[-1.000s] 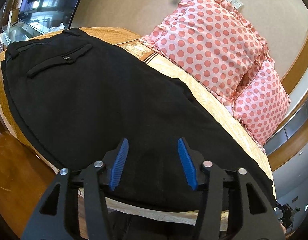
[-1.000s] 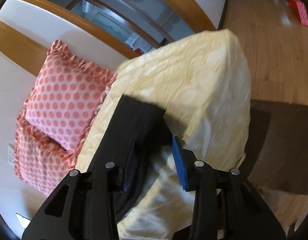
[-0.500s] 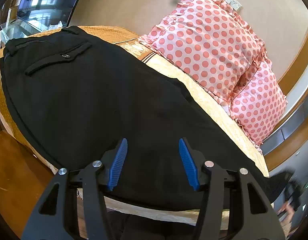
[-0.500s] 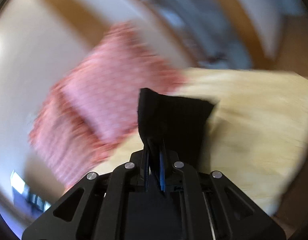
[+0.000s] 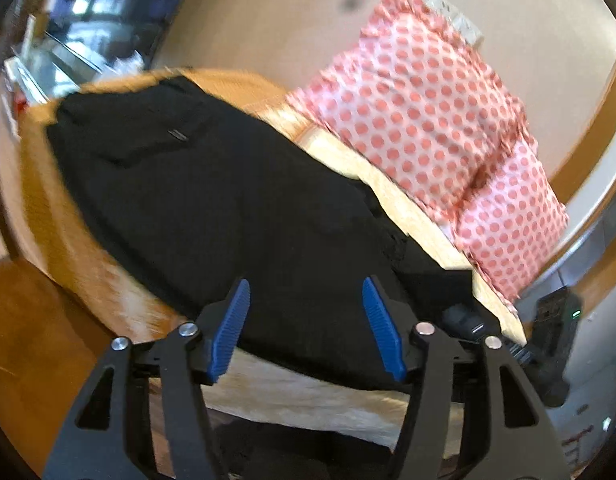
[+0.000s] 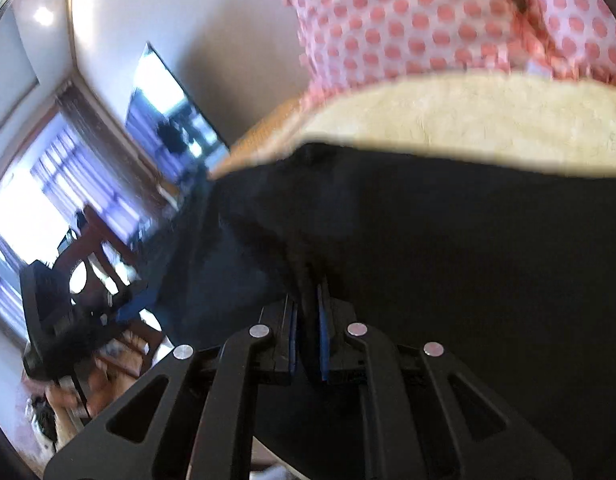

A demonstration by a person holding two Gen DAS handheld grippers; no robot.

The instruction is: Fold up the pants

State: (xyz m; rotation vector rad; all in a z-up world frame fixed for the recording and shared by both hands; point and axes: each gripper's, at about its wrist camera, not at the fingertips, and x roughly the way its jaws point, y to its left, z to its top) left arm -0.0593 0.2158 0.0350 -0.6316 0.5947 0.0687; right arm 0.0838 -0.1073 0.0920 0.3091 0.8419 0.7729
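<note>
Black pants (image 5: 228, 208) lie flat on a bed with a yellow cover (image 5: 412, 208), waistband and back pocket at the far left. My left gripper (image 5: 306, 320) is open and empty, hovering over the near edge of the pants. My right gripper (image 6: 308, 320) is shut on the black pants (image 6: 468, 260), pinching a fold of the leg end between its blue pads and carrying it over the rest of the cloth. The right gripper also shows at the right edge of the left wrist view (image 5: 548, 336).
Two pink polka-dot pillows (image 5: 428, 120) lean on the wall behind the bed. The yellow bed cover (image 6: 468, 120) borders the pants. A wall screen (image 6: 172, 112), windows and a wooden chair (image 6: 104, 264) stand to the left. Wood floor (image 5: 24, 320) lies beside the bed.
My right gripper closed on the leg end of the pants and swung it leftward over the pants. The left gripper stayed open and shifted slightly.
</note>
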